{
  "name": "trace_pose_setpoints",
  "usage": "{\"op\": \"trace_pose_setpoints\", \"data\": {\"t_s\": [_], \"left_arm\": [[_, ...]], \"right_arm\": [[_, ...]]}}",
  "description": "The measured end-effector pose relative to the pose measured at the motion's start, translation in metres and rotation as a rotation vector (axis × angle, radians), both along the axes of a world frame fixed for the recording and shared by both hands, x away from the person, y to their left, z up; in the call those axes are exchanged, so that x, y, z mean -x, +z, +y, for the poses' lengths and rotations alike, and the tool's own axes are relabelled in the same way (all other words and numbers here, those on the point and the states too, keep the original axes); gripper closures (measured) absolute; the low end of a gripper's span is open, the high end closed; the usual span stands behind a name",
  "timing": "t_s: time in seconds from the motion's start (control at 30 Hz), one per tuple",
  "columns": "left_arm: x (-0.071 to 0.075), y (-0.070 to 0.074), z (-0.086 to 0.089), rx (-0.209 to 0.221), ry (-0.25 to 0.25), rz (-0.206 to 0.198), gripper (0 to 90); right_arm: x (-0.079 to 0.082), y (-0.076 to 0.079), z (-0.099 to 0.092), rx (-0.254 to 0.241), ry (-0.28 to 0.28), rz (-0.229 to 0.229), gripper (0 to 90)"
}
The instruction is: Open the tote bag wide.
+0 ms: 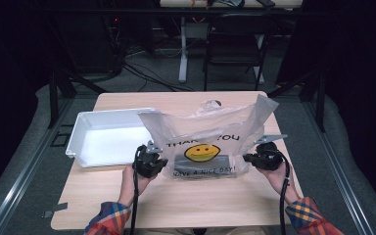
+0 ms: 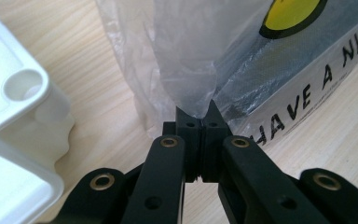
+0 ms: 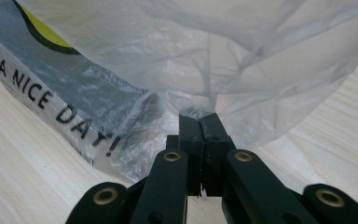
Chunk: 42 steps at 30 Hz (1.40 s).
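Table [image 1: 186, 200]: a light wooden top, with a person's forearms in plaid sleeves coming in from its near edge.
Tray [image 1: 108, 136]: a white, shallow, rectangular tray lying on the left half of the table, just beside the bag; in the left gripper view its moulded corner [image 2: 23, 88] sits to the left of the jaws.
Bag [image 1: 210, 134]: a thin, clear plastic carrier bag standing near the middle of the table, its bottom edge resting on the wood. It is printed with a yellow smiley face and the words "HAVE A NICE DAY!". A dark, flat thing lies inside along the bottom; what it is cannot be told. The bag's upper corners stand up, the right one higher.
Left gripper [image 1: 152, 159]: held at the bag's lower left side. In the left gripper view its jaws are pressed together with a fold of the bag's film [image 2: 191, 70] pinched between the tips.
Right gripper [image 1: 263, 157]: held at the bag's lower right side. In the right gripper view its jaws are closed tight on crumpled film [image 3: 205, 100] at that side of the bag.
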<state>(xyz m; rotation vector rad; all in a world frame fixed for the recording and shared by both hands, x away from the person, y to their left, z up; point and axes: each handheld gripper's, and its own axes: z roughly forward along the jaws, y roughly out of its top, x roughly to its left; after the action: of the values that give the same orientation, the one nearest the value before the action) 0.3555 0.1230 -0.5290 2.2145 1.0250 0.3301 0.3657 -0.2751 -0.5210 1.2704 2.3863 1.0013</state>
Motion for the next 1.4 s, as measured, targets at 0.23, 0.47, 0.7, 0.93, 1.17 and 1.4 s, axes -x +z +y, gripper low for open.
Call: {"op": "trace_pose_setpoints", "data": {"t_s": [0.23, 0.47, 0.7, 0.93, 1.17, 1.4], "left_arm": [[-0.002, -0.004, 0.002, -0.009, 0.001, 0.034, 89.8], [-0.003, -0.007, 0.003, -0.023, -0.013, 0.074, 89.8], [-0.003, -0.012, 0.001, -0.026, -0.02, 0.119, 89.8], [-0.002, -0.013, 0.003, -0.051, -0.047, 0.146, 89.8], [-0.002, -0.012, 0.006, -0.06, -0.063, 0.155, 89.7], [-0.003, -0.017, 0.006, -0.065, -0.051, 0.192, 89.7]], "right_arm": [[-0.003, -0.005, -0.002, 0.033, -0.015, 0.018, 89.7], [-0.006, -0.013, 0.001, 0.037, -0.026, 0.063, 89.6], [-0.008, -0.022, 0.006, 0.007, -0.002, 0.124, 89.6], [-0.007, -0.021, 0.006, 0.01, 0.011, 0.135, 85.4], [0.001, 0.001, -0.004, -0.036, 0.02, 0.045, 67.0], [-0.005, -0.002, 0.003, -0.025, 0.026, -0.002, 71.2]]}}
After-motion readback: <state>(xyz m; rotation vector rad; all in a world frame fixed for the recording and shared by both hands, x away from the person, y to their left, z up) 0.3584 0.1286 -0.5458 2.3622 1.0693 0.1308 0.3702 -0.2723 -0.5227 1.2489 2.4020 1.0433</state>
